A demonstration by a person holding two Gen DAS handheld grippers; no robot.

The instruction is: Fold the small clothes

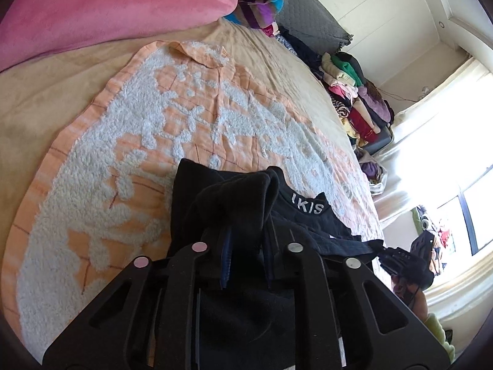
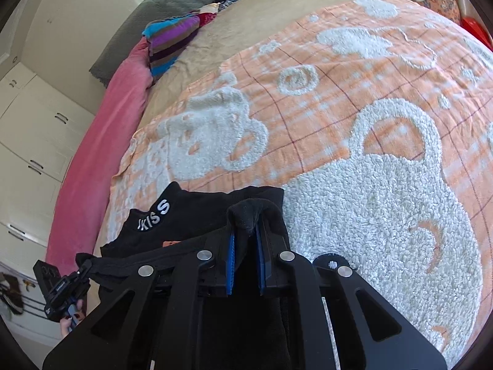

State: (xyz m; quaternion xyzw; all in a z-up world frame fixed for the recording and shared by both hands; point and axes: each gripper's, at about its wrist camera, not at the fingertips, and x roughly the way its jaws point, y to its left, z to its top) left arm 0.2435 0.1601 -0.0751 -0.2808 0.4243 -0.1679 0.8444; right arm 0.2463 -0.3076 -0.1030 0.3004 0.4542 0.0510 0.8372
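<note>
A small black garment [image 1: 302, 225] with white letters on its band hangs between my two grippers above an orange and white towel [image 1: 129, 141] on the bed. My left gripper [image 1: 246, 243] is shut on a bunched edge of the garment. My right gripper [image 2: 248, 234] is shut on another bunched corner of the same black garment [image 2: 191, 215]. The lettered band shows left of my right gripper. The other gripper [image 2: 61, 289] and a hand show at the lower left in the right wrist view.
A pink blanket [image 1: 107, 6] lies along the bed's far side, with a striped cloth [image 1: 258, 9] and a grey pillow [image 1: 308, 9]. Piles of clothes [image 1: 354, 92] line the bed's edge. White cupboards [image 2: 37, 129] stand beyond the bed. A bright window [image 1: 456, 160] is at the right.
</note>
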